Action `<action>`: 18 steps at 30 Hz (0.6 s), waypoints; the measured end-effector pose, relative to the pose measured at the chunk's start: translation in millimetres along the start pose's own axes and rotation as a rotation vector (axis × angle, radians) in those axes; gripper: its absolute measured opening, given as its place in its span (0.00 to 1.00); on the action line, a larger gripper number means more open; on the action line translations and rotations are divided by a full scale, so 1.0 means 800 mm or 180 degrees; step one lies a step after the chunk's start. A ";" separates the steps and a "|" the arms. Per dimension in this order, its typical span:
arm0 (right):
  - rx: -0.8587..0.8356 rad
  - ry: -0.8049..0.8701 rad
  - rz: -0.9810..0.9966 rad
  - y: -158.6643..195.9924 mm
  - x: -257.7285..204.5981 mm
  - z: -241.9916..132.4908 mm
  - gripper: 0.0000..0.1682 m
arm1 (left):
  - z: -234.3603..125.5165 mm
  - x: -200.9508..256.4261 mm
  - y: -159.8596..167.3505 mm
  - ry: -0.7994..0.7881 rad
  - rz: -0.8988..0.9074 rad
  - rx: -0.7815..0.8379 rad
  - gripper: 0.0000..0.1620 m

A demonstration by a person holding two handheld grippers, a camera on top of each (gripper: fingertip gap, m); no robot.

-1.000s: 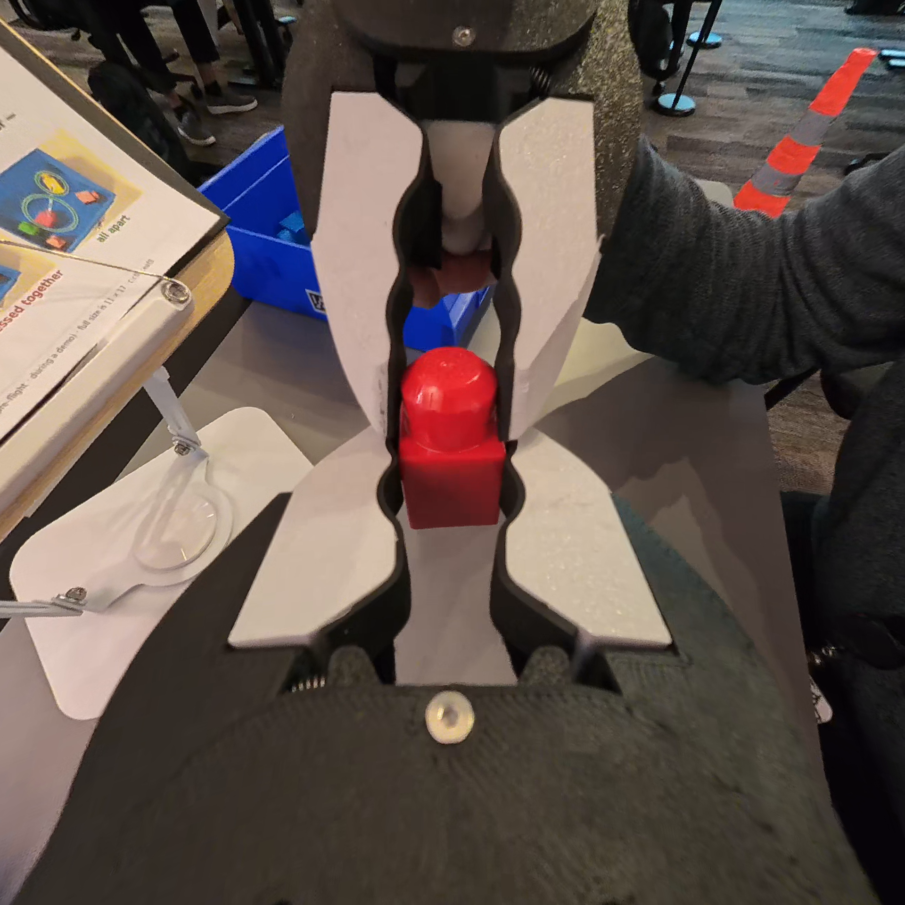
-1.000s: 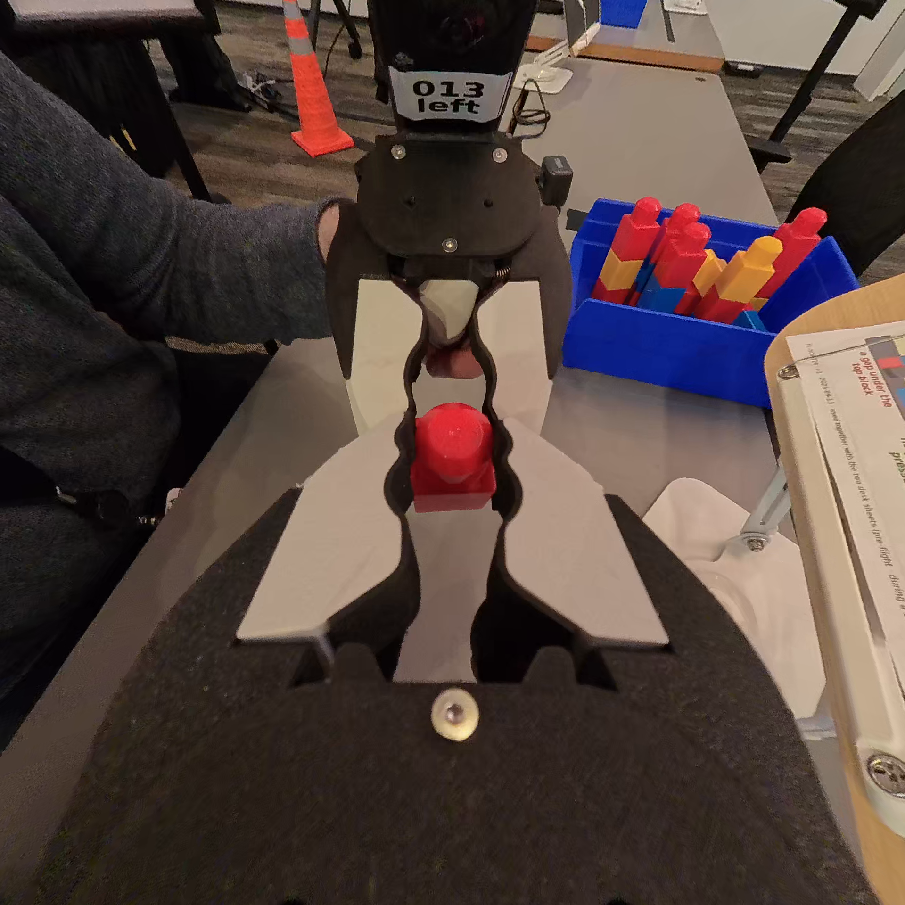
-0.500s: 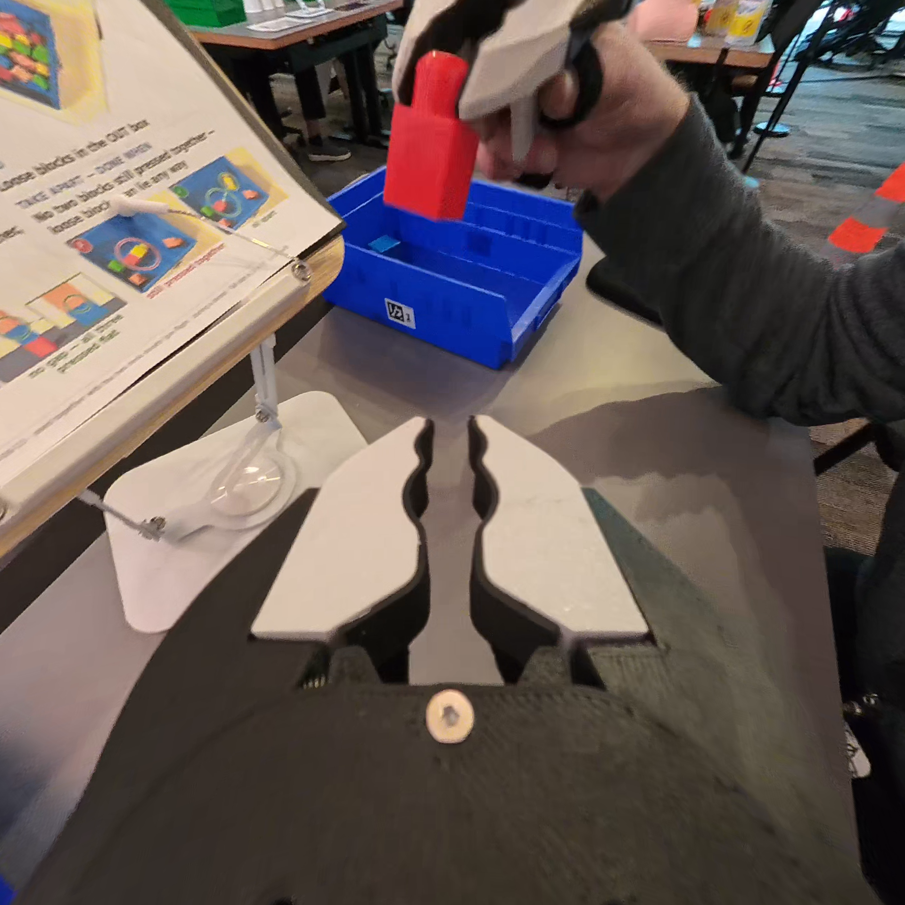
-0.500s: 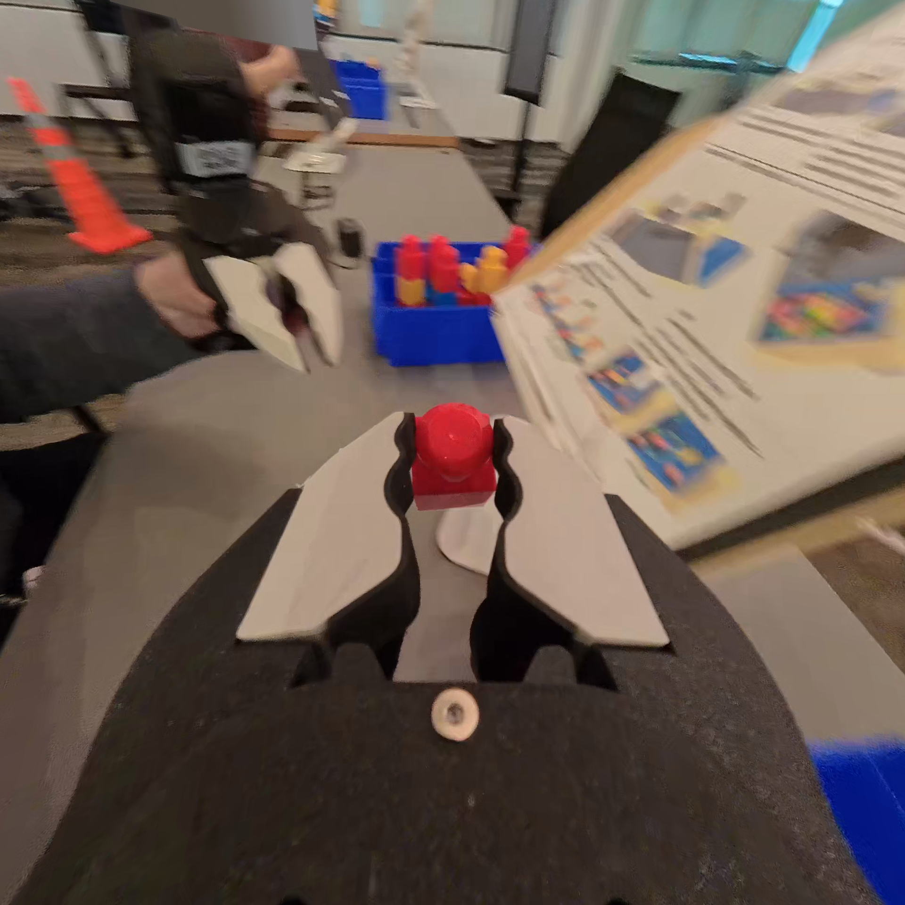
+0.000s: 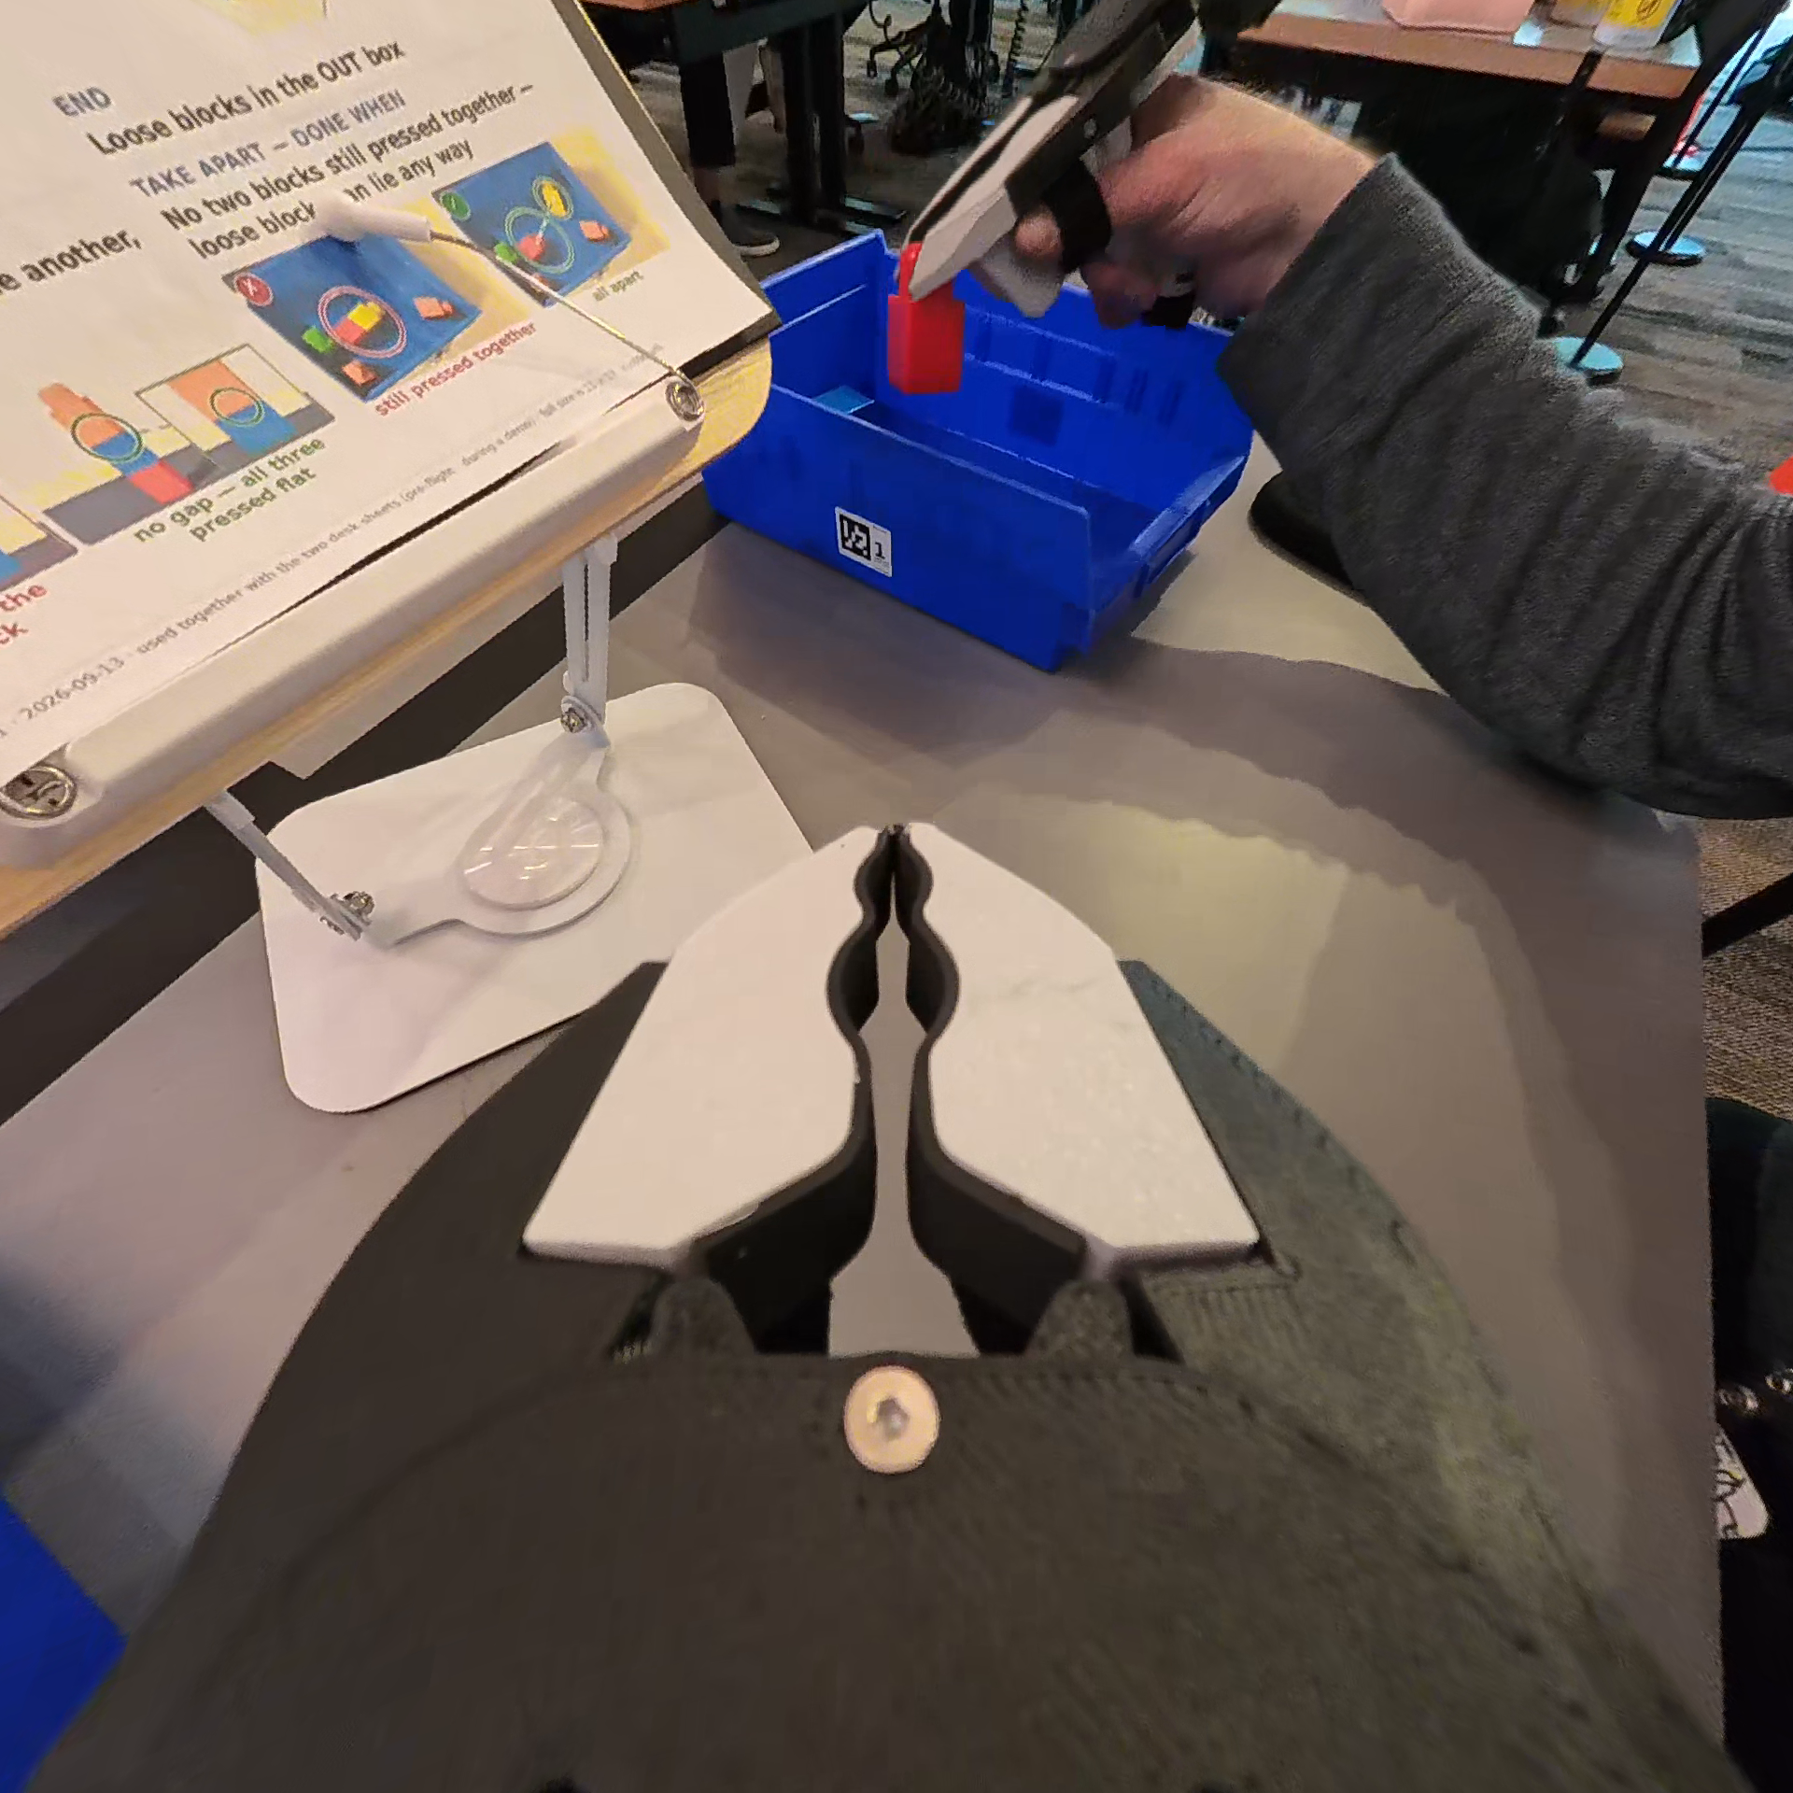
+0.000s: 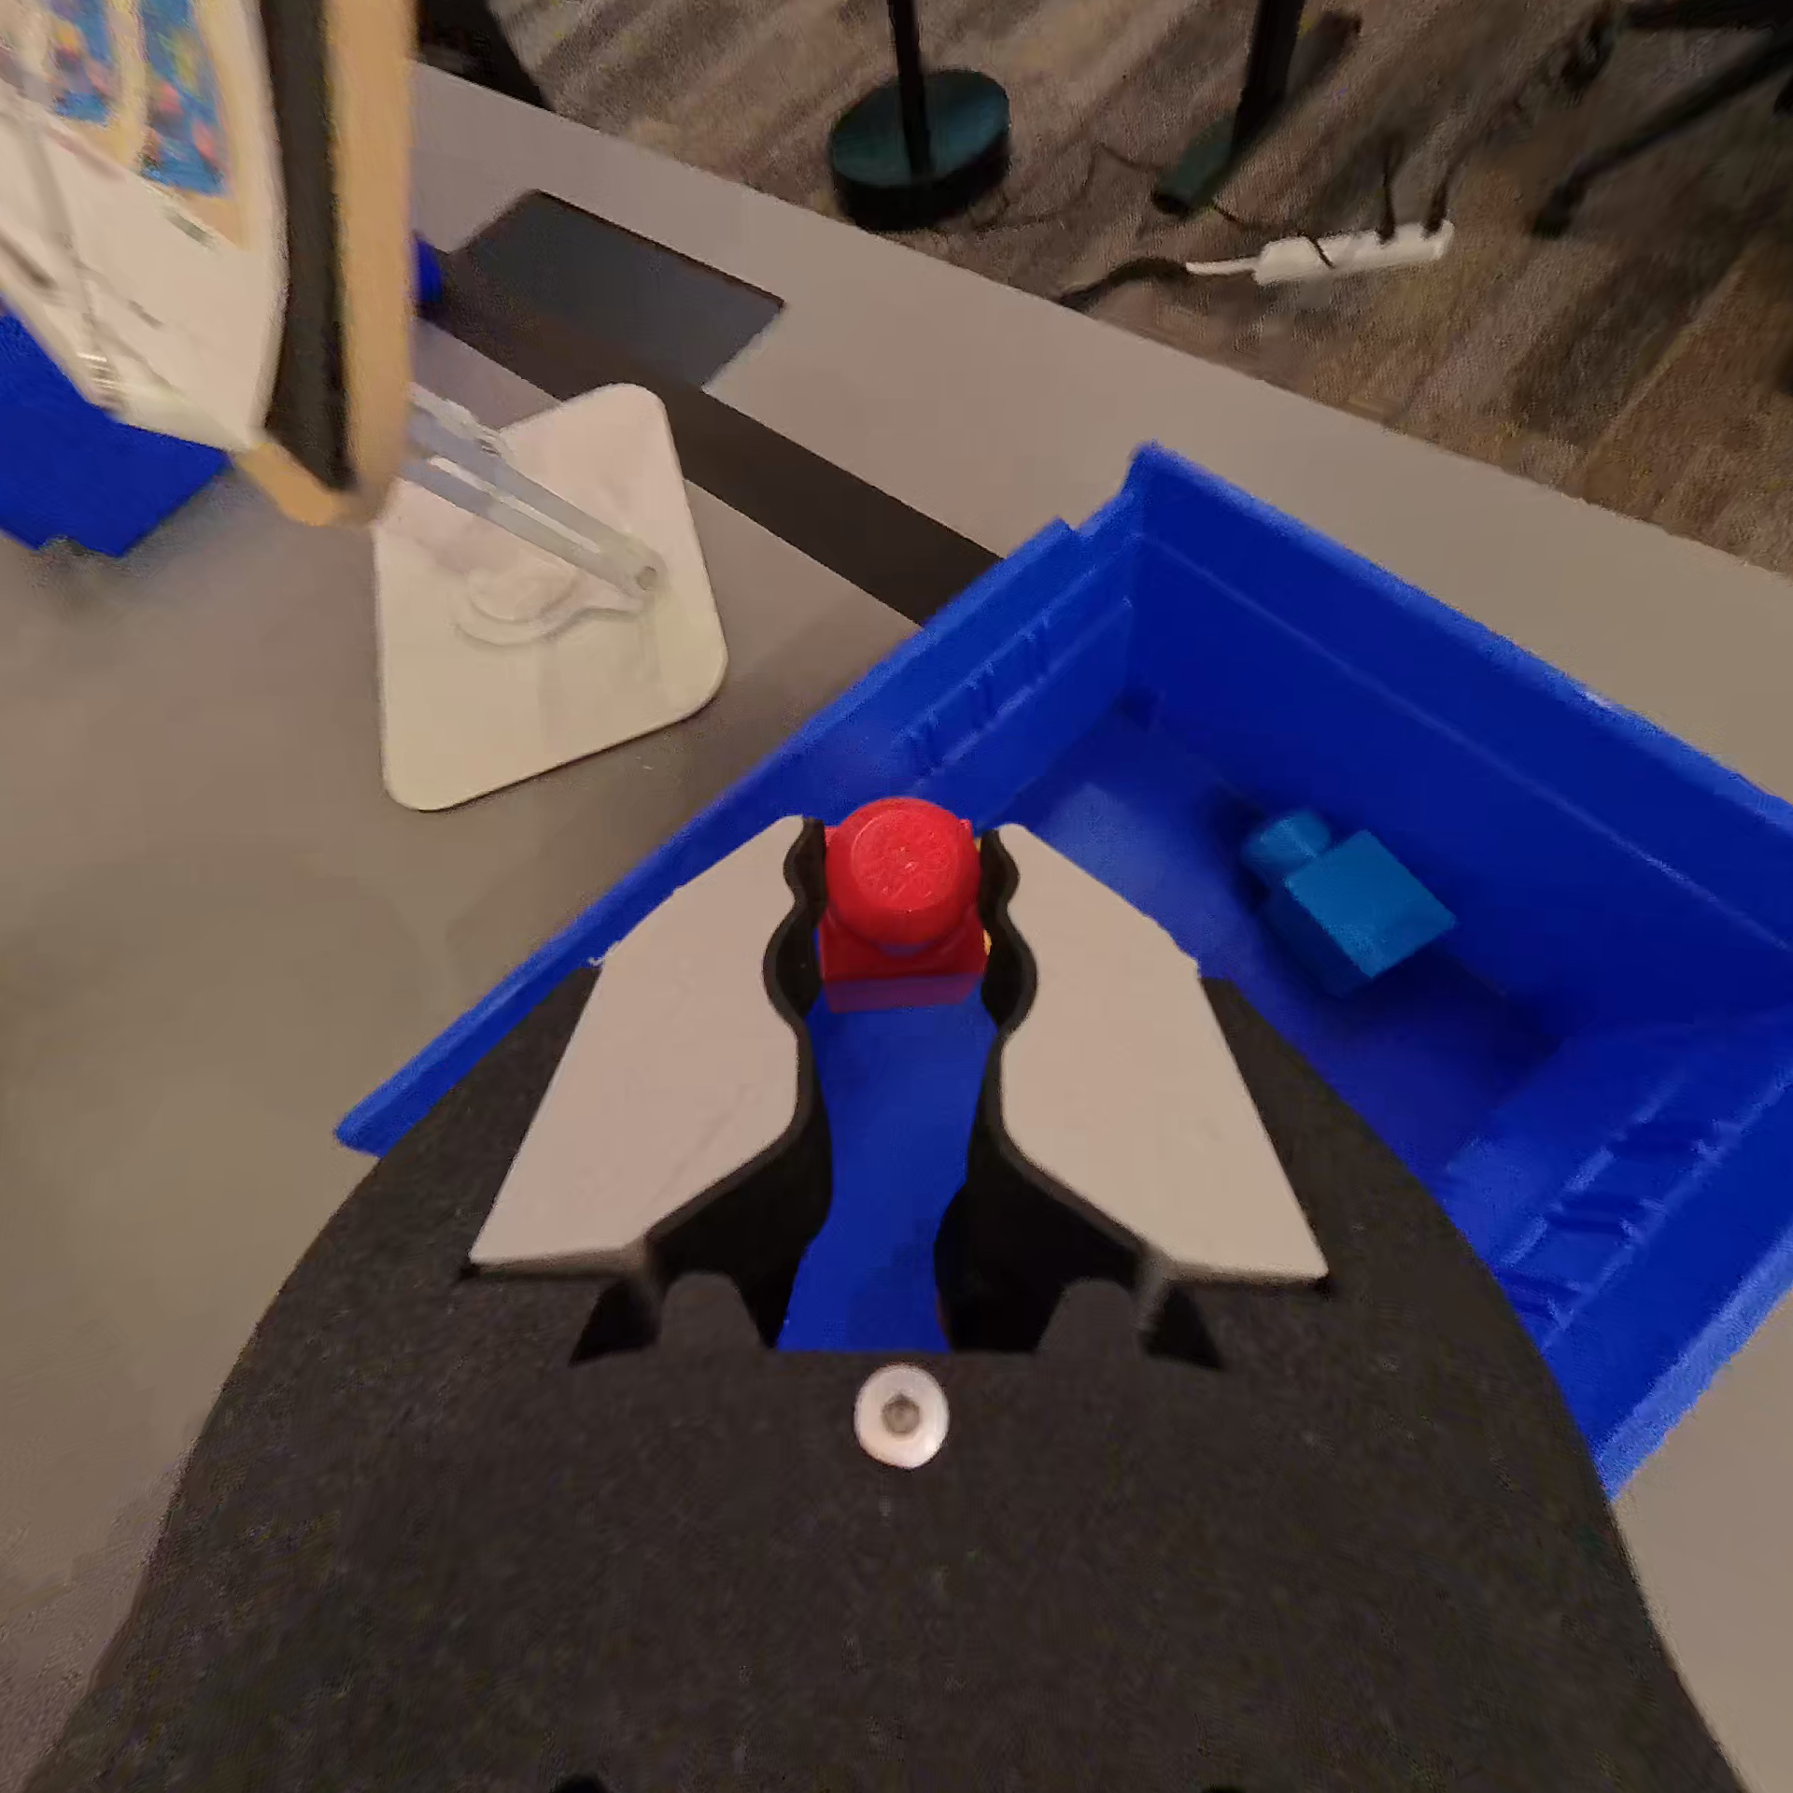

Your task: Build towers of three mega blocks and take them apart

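My left gripper (image 5: 895,834) is shut with nothing between its fingertips, low over the grey table (image 5: 1213,873). My right gripper (image 6: 900,836) is shut on a red block (image 6: 900,897), both pads pressed on its sides, stud pointing forward. It holds the block above the inside of a blue bin (image 6: 1455,660). The left wrist view shows the same: the right gripper (image 5: 956,254) holds the red block (image 5: 927,330) over the blue bin (image 5: 970,514). A loose blue block (image 6: 1344,902) lies on the bin floor.
A tilted board with an instruction sheet (image 5: 320,320) stands on a white base plate (image 5: 505,873), left of the bin; the plate also shows in the right wrist view (image 6: 543,602). A second blue bin (image 6: 78,466) stands behind it. A person's grey sleeve (image 5: 1504,485) crosses the right side.
Both grippers held the red block a second ago. The left let go, drew back and its pads came together on air. The right carried the block over the blue bin.
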State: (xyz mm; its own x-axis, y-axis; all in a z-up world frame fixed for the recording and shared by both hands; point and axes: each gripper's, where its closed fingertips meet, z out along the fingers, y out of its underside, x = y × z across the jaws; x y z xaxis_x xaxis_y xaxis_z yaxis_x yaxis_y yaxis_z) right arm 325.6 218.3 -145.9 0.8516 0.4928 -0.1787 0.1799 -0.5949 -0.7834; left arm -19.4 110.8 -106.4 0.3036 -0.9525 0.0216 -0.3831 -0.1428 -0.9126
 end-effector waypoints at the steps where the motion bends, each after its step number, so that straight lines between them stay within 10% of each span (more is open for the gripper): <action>1: -0.0054 0.0109 0.0062 0.005 0.010 0.003 0.18 | 0.000 0.001 0.001 -0.0001 0.0006 -0.0008 0.00; 18: 0.0245 0.0358 -0.0228 -0.051 -0.034 -0.020 0.23 | -0.027 -0.017 0.018 -0.0202 -0.0187 0.0029 0.00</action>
State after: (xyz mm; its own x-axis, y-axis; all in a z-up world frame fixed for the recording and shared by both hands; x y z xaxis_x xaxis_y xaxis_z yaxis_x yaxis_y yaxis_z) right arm 303.3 218.8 -99.5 0.8885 0.4553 -0.0563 0.2075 -0.5082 -0.8358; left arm -47.6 115.7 -111.0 0.3801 -0.9236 0.0496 -0.3552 -0.1953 -0.9142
